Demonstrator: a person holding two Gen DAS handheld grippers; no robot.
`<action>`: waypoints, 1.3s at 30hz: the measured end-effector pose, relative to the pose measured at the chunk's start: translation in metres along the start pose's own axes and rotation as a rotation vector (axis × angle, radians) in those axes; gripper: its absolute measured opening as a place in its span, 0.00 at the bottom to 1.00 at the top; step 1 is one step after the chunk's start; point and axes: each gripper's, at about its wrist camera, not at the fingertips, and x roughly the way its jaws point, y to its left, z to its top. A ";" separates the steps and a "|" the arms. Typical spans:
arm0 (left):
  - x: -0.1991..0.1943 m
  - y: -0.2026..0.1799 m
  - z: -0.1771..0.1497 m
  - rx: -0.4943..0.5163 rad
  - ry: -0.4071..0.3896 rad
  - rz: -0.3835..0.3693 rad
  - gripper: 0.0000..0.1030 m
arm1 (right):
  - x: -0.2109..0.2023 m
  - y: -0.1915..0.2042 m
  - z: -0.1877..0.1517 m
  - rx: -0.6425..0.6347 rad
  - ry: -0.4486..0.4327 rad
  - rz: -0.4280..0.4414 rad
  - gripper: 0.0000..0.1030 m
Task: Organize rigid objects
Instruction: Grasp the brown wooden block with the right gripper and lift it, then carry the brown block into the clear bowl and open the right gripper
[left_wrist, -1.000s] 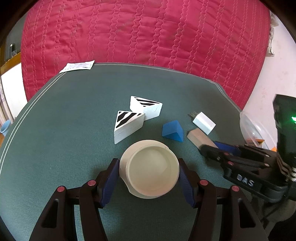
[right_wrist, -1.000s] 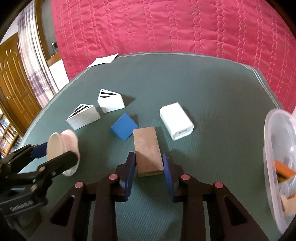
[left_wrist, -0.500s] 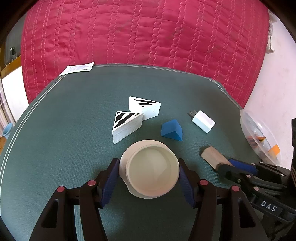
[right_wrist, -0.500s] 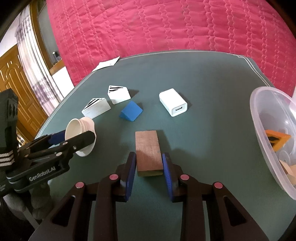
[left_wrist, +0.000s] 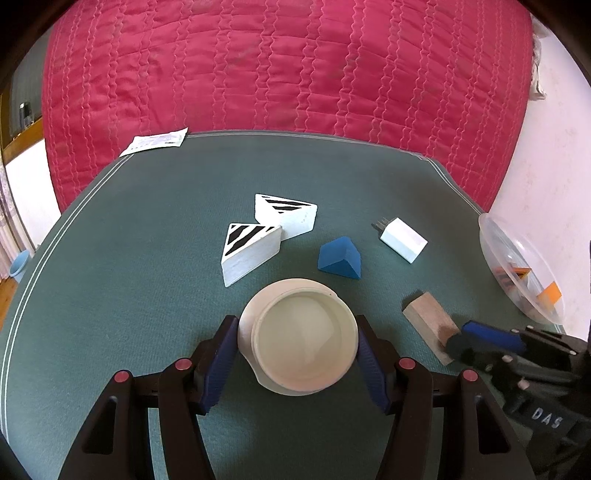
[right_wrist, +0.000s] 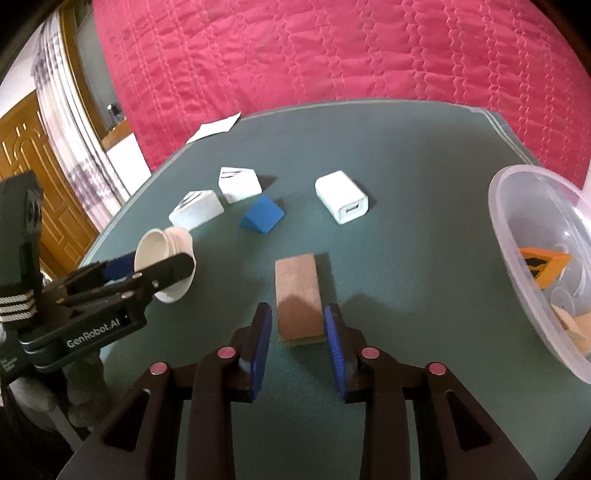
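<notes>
Left wrist view, left to right: paper slip (left_wrist: 155, 141) at far counter (left_wrist: 147, 280) edge; two white wedges with black stripes, near one (left_wrist: 251, 251) and far one (left_wrist: 286, 214), touching at a corner; blue wedge (left_wrist: 340, 258) just right of them; white charger (left_wrist: 403, 240) with prongs pointing away; wooden block (left_wrist: 428, 325) lying flat on green cover; clear plastic tub (left_wrist: 517, 266) at right edge, orange pieces inside. Left claw (left_wrist: 297, 363) pinching cream bowl (left_wrist: 303, 336) by its sides, mouth of bowl facing camera, both blue pads (left_wrist: 221, 365) on the wall. Red quilt behind counter.

Right wrist view, left to right: left claw (right_wrist: 147, 266) with the bowl (right_wrist: 166, 258) tilted on its side, clamped; striped wedges, blue wedge (right_wrist: 262, 219), charger (right_wrist: 341, 201) beyond. Right claw (right_wrist: 298, 341) astride near end of wooden block (right_wrist: 297, 295); jaws just been opening, narrow gap visible between each pad (right_wrist: 334, 343) and block, no pressing. Block flat on counter, well short of tub (right_wrist: 535, 258). Tub holding an orange striped wedge and pale wooden pieces.
</notes>
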 end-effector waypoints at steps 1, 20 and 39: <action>0.000 -0.001 0.000 0.001 0.000 0.000 0.62 | 0.001 0.001 -0.001 -0.004 0.002 -0.001 0.35; -0.006 0.000 0.003 -0.003 -0.014 0.006 0.62 | 0.011 0.011 0.009 -0.048 -0.005 -0.099 0.27; -0.009 -0.039 0.015 0.084 -0.030 0.000 0.62 | -0.063 -0.070 0.012 0.207 -0.215 -0.137 0.27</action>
